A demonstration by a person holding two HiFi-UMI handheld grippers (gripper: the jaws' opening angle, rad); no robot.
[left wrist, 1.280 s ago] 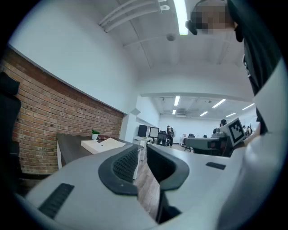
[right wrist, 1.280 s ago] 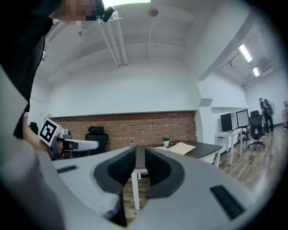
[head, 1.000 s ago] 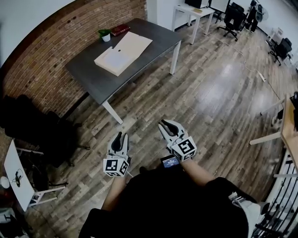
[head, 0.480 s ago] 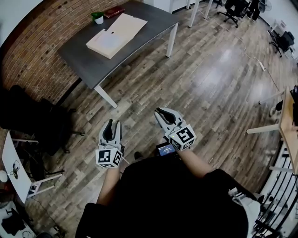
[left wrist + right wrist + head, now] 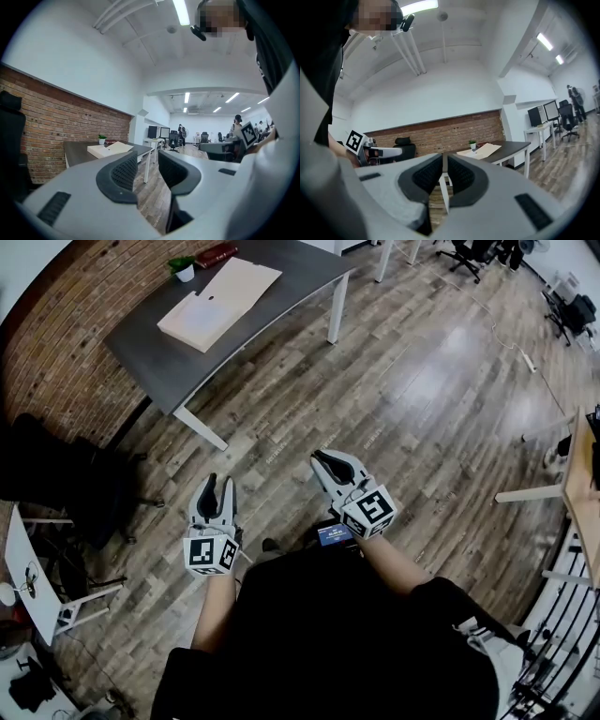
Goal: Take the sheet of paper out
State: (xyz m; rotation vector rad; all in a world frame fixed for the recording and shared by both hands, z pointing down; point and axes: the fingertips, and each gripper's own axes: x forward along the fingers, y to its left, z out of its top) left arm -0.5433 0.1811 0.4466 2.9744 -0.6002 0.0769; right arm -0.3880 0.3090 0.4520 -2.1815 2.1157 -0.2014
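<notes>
A flat pale box [image 5: 208,304] lies open on the dark grey table [image 5: 281,268] at the upper left, a white sheet [image 5: 190,319] showing in its near half. Both grippers hang over the wooden floor, well short of the table and pointing level toward it. My left gripper [image 5: 215,493] is open; its jaws have just been opening and nothing is between them. My right gripper [image 5: 331,464] has its jaws together and holds nothing. The box [image 5: 110,148] appears far off beyond my left gripper [image 5: 147,163], and the box [image 5: 482,150] likewise beyond my right gripper [image 5: 444,161].
A potted plant [image 5: 183,266] and a red book [image 5: 217,253] sit at the table's far end against the brick wall. Black office chairs [image 5: 66,486] stand left, with a small white table [image 5: 26,585] below them. A wooden desk edge [image 5: 583,486] is at right.
The left jaws have spread wider. Both grippers have shifted over the floor, and the table has slid up and left in the head view.
</notes>
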